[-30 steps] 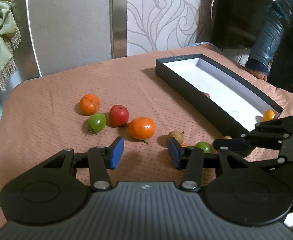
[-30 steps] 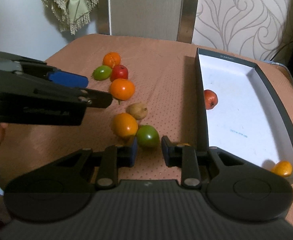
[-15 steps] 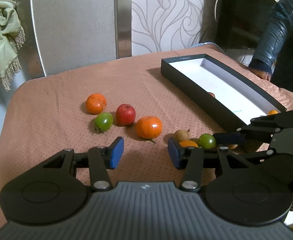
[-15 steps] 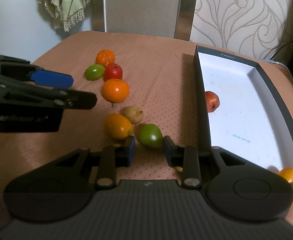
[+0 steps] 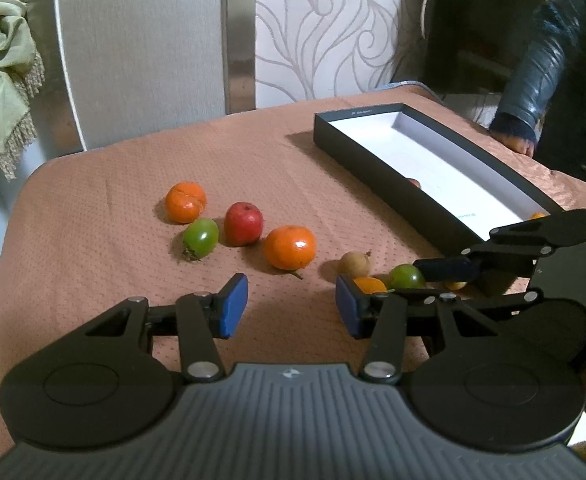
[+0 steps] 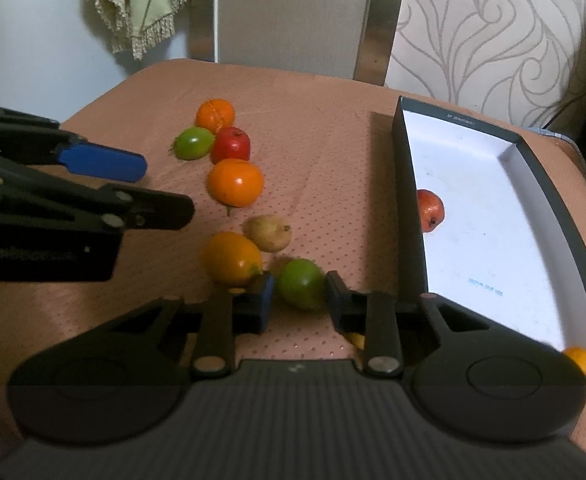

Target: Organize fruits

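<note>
My right gripper (image 6: 296,300) sits low over the bench (image 6: 325,152), which is covered in a dotted salmon-pink cloth, and points forward along it. Its jaws stand on either side of a smooth green oval fruit (image 6: 301,283), close against it; I cannot tell whether the pads are pressing it yet. The fruit rests on the cloth, its long axis running roughly across the gap from pad to pad.

My left gripper (image 5: 291,306) hovers level above the near edge of the bench with its jaws spread wide and nothing between them. In the right wrist view it (image 6: 93,184) reaches in from the left side, pointing toward the fruit.

Just left of the green fruit lies a glossy orange citrus (image 6: 232,258), touching the right gripper's left finger. Just beyond sits a small tan-brown round fruit (image 6: 268,233), its stem end pointing right.

Farther out lie a large orange tangerine (image 6: 235,182), a red apple-like fruit (image 6: 231,145), a second green fruit (image 6: 193,143) and a ridged orange fruit (image 6: 215,114).

To the right lies a long, shallow black box with a white lining (image 6: 529,148), its length running away from me. Inside it lies a red-orange fruit (image 6: 431,210) against the left wall, and a small orange fruit (image 6: 579,359) in the near corner.
</note>
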### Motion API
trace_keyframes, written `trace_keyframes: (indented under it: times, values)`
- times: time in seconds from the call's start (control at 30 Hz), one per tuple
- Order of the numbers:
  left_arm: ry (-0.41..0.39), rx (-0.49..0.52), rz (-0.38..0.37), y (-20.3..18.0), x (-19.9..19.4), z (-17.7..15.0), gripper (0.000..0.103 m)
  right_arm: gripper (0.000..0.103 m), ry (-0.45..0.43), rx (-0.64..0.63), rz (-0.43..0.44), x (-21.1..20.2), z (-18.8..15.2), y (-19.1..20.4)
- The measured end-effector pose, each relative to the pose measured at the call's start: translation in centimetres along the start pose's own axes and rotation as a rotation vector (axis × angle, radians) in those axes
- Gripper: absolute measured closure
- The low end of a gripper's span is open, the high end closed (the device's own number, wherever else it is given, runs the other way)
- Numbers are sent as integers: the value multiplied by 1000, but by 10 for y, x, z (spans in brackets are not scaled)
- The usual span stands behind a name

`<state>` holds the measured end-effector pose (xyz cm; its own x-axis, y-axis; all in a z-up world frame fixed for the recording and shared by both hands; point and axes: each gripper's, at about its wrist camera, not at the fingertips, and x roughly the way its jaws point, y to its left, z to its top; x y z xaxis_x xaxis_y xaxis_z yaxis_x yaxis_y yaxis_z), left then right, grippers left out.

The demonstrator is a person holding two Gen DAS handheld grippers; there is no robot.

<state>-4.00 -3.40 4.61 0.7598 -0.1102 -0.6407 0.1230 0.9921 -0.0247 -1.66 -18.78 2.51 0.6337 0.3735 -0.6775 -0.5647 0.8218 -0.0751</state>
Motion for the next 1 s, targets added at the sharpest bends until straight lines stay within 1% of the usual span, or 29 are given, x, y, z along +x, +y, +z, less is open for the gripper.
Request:
trace_keyframes:
  times: [0.33,0.57,0.67,1.0]
  values:
    - [9,18,-50,-16,2,-2,48,73,-21,35,-18,-26,-8,-8]
    - [14,36,-94,-28,5,-2,48,73,-11,58,-5,-36,-16,-12]
    - [24,28,-107,-31,9,-3,48,73,-8,61,-1,-40,-19,-13]
    - [48,23,-112,-38,22,-5,48,73,-16,64,3,-51,-26,-17]
